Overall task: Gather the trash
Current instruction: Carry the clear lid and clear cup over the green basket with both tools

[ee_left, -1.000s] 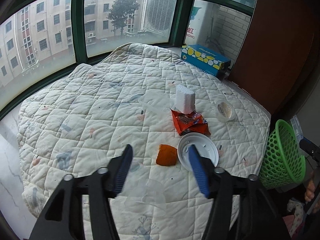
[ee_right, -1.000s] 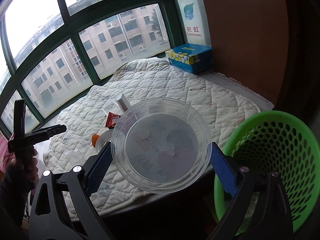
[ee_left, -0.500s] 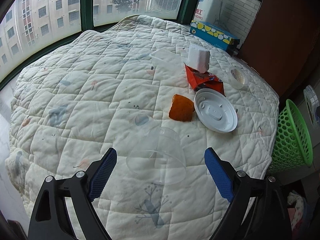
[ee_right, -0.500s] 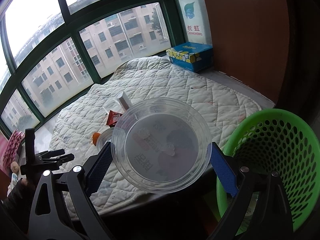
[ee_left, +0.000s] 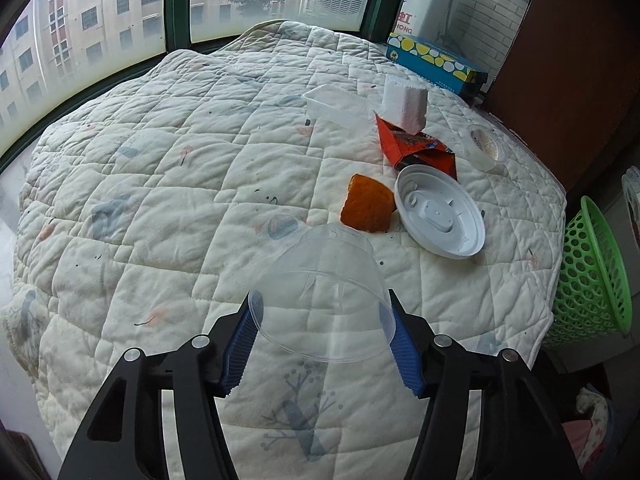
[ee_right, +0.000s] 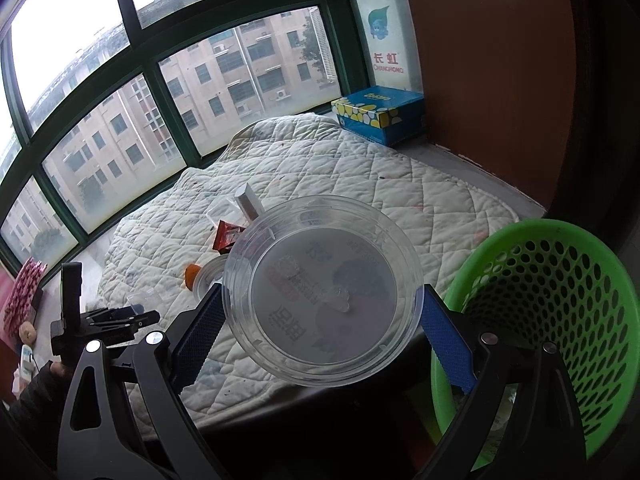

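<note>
The left gripper [ee_left: 322,334] has just been closing: its blue pads, spread wide half a second ago, now bear on both sides of the rim of a clear plastic cup [ee_left: 324,284] lying on its side on the quilt [ee_left: 160,184]. Whether the cup is already lifted clear of the quilt cannot be judged from this view.

At 12 o'clock from the cup lies an orange scrap [ee_left: 367,203]. At 1 o'clock a white lid [ee_left: 439,217] touches the scrap, with a red wrapper [ee_left: 416,148] and a white foam block [ee_left: 404,105] beyond. The green basket [ee_left: 592,280] hangs at 3 o'clock, off the quilt edge.

The right gripper [ee_right: 322,320] is unchanged from the earlier frames, clamped on a clear round container [ee_right: 324,296] at wide opening, with the basket at 4 o'clock.
</note>
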